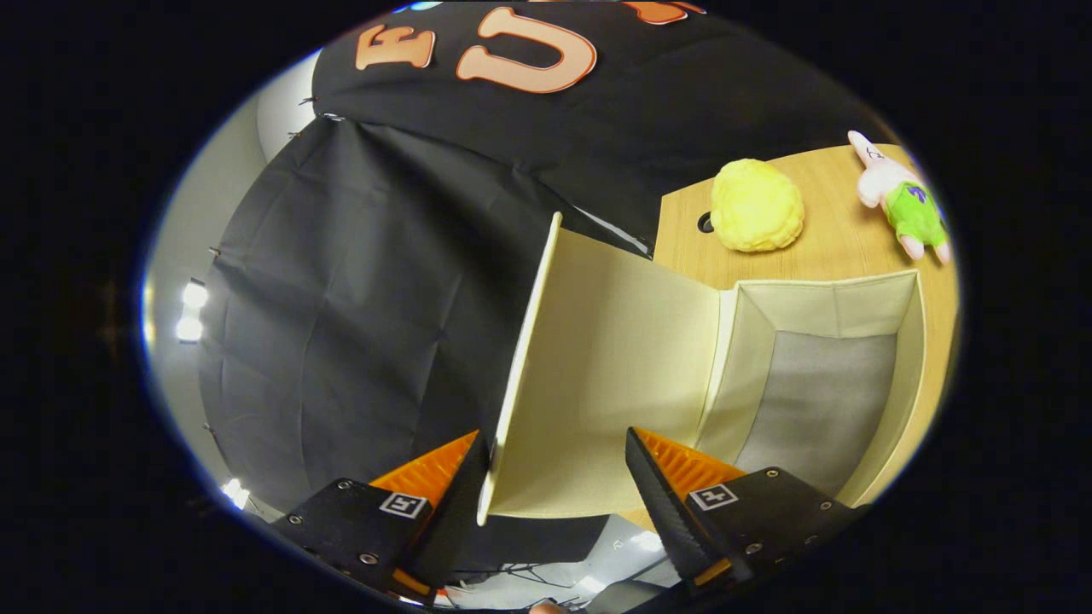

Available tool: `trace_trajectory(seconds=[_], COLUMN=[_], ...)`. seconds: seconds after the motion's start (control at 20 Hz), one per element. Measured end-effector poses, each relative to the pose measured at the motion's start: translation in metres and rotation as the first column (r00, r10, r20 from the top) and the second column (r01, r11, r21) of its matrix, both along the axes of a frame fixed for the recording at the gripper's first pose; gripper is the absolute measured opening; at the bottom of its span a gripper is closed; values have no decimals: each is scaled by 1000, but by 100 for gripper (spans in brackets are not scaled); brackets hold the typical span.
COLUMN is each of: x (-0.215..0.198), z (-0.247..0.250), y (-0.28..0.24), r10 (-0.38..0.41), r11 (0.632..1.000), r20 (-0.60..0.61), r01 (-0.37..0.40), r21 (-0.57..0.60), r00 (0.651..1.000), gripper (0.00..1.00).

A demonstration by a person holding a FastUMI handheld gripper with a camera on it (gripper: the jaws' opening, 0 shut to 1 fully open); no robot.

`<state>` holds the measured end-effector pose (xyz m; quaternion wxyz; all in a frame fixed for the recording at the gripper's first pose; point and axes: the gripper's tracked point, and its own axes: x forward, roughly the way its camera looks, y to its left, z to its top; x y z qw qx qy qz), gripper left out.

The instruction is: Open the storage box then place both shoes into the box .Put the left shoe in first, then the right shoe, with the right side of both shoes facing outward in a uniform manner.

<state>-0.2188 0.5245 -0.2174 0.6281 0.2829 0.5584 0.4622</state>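
The cream fabric storage box [913, 367] lies on the wooden table [682, 239] with its mouth showing; inside I see cream walls and a grey bottom with nothing in it. Its lid [614, 358] is swung wide out from the box, and its inner face spans the gap between my fingers. My gripper [554, 448] is open. The lid's free edge runs right beside the left fingertip [473, 456], and whether they touch I cannot tell. The right fingertip [638, 448] stands in front of the lid's face, near the hinge side.
Beyond the box, a lumpy yellow plush [757, 207] and a pink plush in green shorts [904, 200] lie on the table. A cable hole [705, 223] sits next to the yellow plush. Black cloth [358, 324] hangs beyond the lid, with bright lamps [193, 309] past it.
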Motion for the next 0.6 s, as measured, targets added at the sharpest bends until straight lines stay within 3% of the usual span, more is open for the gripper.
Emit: trace_trajectory(seconds=[0.35, 0.6], x=[51, 83], z=[-40, -104], y=[-113, -219], r10=[-113, -156], r11=[972, 883], r20=[131, 179], r01=[137, 218], r21=[-193, -415], r00=[985, 971], gripper=[98, 98])
